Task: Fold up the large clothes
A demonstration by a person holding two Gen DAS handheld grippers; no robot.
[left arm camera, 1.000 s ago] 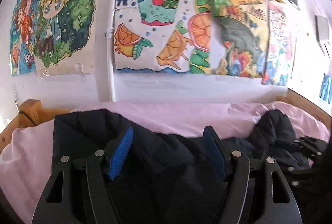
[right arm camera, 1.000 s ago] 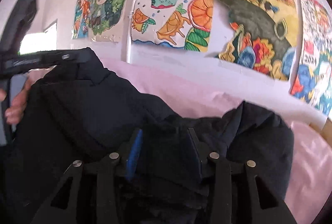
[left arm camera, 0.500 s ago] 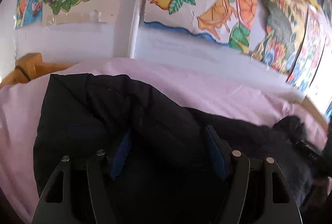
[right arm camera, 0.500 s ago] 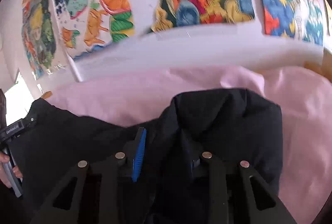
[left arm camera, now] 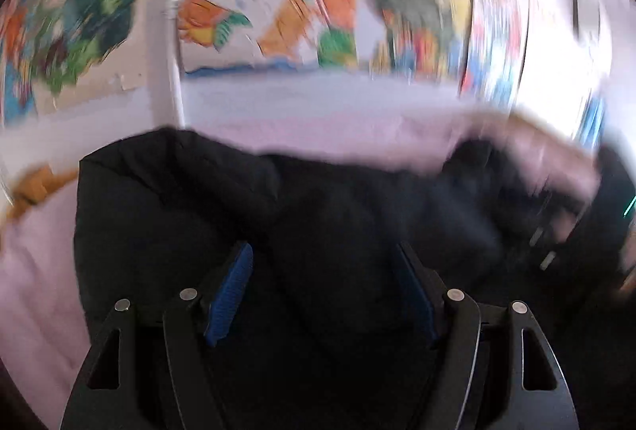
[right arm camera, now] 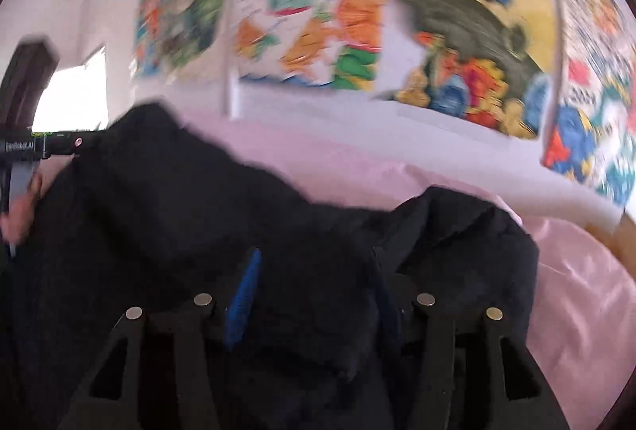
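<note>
- Since it sprawls over most of the bed (left arm camera: 35, 290), the dark garment (left arm camera: 326, 223) reads as a bulky coat or jacket lying crumpled on the pink sheet (right arm camera: 576, 302), one end humped up toward the wall.
- Judging by its thick folds and rounded edges, it is soft and limp but fairly heavy for cloth; it will sag and drag rather than hold a crease, and the fabric may be a little slippery.
- Best hold, I think, is a doubled edge or a seam near a corner, where layers bunch thick enough not to slide out; a single thin layer in the middle would pull loose.
- Left gripper (left arm camera: 322, 290) hangs low over the garment with its blue-padded fingers (left arm camera: 230, 294) well apart and dark cloth lying between them; blur hides whether the pads touch, but they do not look clamped.
- Right gripper (right arm camera: 314, 294) has just been opening, and cloth bulges between its fingers (right arm camera: 242, 298); whether it is gripped or only lying there, I cannot tell.
- Beside the garment's left end in the right wrist view, a hand (right arm camera: 20, 215) grasps the other tool's handle.
</note>
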